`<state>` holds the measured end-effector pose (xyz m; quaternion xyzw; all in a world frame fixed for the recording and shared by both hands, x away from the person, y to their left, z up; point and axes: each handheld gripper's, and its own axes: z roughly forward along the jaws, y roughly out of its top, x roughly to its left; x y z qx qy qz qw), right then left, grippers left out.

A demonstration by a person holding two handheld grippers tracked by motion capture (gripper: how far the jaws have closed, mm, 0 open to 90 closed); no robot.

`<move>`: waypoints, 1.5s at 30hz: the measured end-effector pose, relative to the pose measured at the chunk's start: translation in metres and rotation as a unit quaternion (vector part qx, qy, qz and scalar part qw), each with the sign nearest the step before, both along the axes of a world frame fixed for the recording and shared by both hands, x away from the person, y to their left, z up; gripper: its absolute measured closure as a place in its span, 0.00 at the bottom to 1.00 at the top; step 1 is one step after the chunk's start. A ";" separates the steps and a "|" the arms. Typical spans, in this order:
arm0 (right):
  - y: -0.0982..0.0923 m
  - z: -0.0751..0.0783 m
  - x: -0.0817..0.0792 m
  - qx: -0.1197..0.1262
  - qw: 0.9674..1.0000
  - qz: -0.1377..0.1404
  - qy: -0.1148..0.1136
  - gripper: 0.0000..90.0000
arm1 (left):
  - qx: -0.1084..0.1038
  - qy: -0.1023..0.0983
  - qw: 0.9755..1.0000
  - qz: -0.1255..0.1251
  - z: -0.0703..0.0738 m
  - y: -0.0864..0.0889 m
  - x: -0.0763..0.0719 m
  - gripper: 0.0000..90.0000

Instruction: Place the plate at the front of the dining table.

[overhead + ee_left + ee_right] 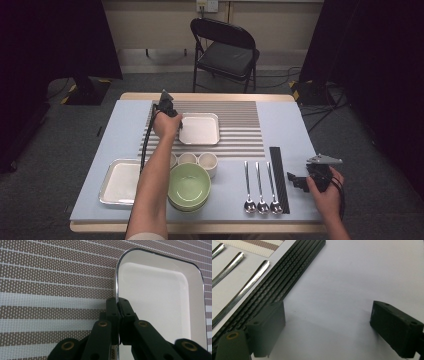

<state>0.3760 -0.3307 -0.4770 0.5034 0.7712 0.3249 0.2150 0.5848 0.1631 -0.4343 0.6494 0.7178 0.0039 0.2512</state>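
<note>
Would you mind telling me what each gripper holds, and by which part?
The left gripper pinches the white square tray by its metal rim. The right gripper is open, holding nothing.

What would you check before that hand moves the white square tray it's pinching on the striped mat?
1. Grip: left gripper shut on the rim of the white square metal-edged tray: ok.
2. Tray empty, nothing to spill: ok.
3. Tray fully on the brown-and-white striped placemat: ok.
4. Whether the tray lies flat or is slightly lifted: cannot tell.
5. Right gripper open, resting apart beside the black carbon-weave chopsticks: ok.
6. Three small white ceramic cups and the pale green bowl stand clear of the tray: ok.
</note>
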 end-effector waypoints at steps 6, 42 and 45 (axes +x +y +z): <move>0.000 0.000 0.000 0.000 1.000 0.000 0.000 0.13 | -0.002 0.000 1.000 -0.003 -0.001 0.001 0.000 0.98; 0.000 0.000 0.000 0.000 1.000 0.000 0.000 0.13 | -0.001 -0.001 1.000 -0.014 -0.006 0.001 0.005 0.98; 0.000 0.000 0.000 0.000 1.000 0.000 0.000 0.13 | -0.003 -0.002 1.000 -0.013 -0.006 0.001 0.005 0.98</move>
